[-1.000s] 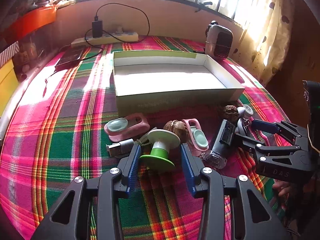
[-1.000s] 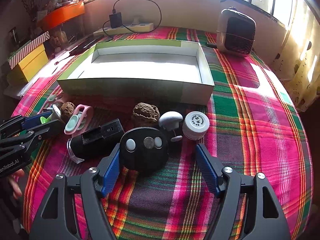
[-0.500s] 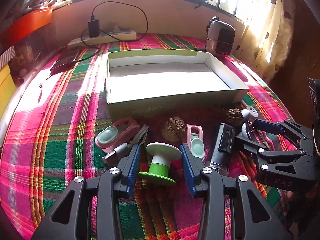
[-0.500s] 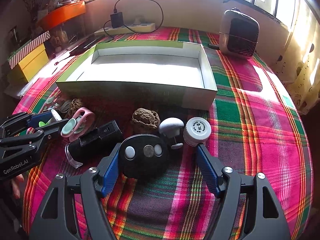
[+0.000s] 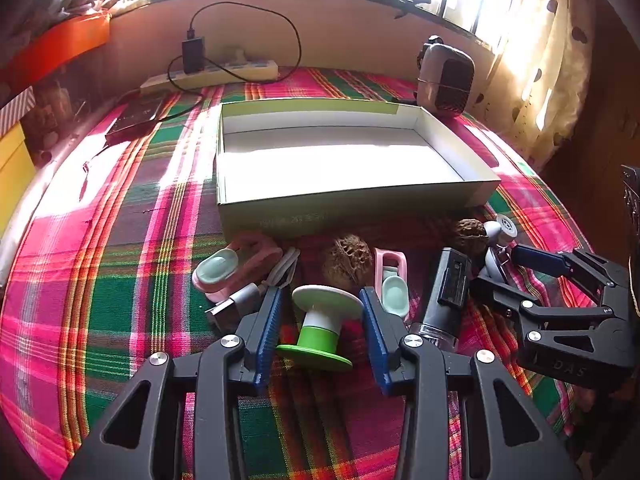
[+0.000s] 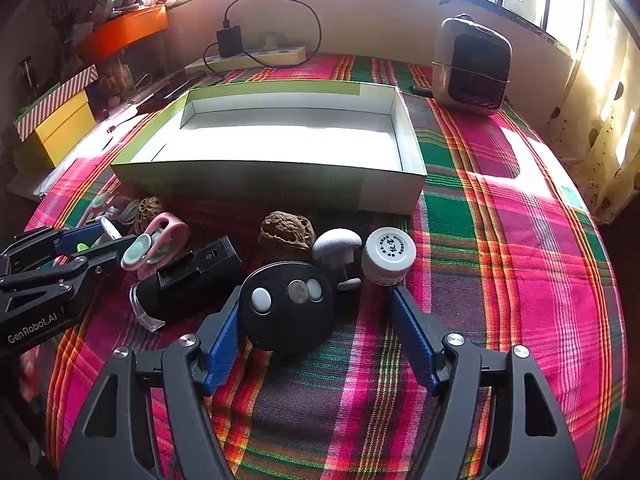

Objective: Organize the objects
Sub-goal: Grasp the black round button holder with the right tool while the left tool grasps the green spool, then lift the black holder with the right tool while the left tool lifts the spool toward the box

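Observation:
An empty white cardboard box (image 5: 352,196) stands on the plaid cloth, also in the right wrist view (image 6: 280,184). My left gripper (image 5: 322,332) has its jaws around a green-and-white spool (image 5: 324,324), with the top disc touching both pads. My right gripper (image 6: 316,330) is open, with a black oval remote (image 6: 286,306) between its fingers, touching the left one. In front of the box lie a walnut (image 5: 348,260), a second walnut (image 6: 286,234), pink-and-mint clips (image 5: 232,266), a black device (image 6: 192,276), a grey mushroom knob (image 6: 336,244) and a white jar cap (image 6: 388,250).
A small heater (image 6: 472,68) stands at the back right. A power strip with charger and cable (image 6: 248,54) lies along the back wall. Yellow and striped boxes (image 6: 56,120) sit at the left. A dark phone (image 5: 134,114) lies at the back left.
The left gripper has moved forward around the spool and narrowed onto its top disc. The right gripper has moved slightly toward the remote and stays open.

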Tool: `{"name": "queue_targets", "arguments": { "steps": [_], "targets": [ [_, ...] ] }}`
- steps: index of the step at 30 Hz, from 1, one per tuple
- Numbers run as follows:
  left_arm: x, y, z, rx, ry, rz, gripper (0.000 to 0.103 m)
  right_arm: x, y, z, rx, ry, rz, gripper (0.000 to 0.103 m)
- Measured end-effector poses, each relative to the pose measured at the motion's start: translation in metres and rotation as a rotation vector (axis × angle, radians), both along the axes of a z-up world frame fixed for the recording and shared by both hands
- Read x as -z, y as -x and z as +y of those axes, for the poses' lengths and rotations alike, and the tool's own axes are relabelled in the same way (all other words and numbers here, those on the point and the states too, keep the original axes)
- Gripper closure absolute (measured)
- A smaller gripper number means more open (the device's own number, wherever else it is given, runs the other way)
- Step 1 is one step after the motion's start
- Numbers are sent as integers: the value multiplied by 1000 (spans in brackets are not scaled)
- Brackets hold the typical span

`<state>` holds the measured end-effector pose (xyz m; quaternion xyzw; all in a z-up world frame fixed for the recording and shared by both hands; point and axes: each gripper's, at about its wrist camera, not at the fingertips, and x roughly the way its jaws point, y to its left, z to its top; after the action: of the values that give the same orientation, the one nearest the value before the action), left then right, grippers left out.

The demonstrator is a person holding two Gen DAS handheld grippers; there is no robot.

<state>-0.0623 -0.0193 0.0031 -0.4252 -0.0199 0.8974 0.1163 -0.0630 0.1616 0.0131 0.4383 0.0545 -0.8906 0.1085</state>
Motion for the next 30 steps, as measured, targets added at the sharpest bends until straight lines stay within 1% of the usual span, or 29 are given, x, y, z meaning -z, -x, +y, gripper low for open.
{"name": "queue_targets", "arguments": {
  "steps": [4,6,10,12,14,30],
  "targets": [
    [0,-1,1,-9,2,1,66,-1,-1,2,7,5,5,43],
    [0,-1,1,-14,1,0,66,-1,-2,2,9,8,8,48],
    [0,-2,1,-14,1,0,66,-2,-3,2,6,16,11,55],
    [0,-2,1,-14,2,0,66,-2,-4,2,5,22,12,61],
    [0,-2,1,-15,1,0,66,-2,-4,2,9,25,14,64],
    [1,-2,-1,-19,-4,-6,66,-5,-9,3,-7,60,27,65]
  ]
}}
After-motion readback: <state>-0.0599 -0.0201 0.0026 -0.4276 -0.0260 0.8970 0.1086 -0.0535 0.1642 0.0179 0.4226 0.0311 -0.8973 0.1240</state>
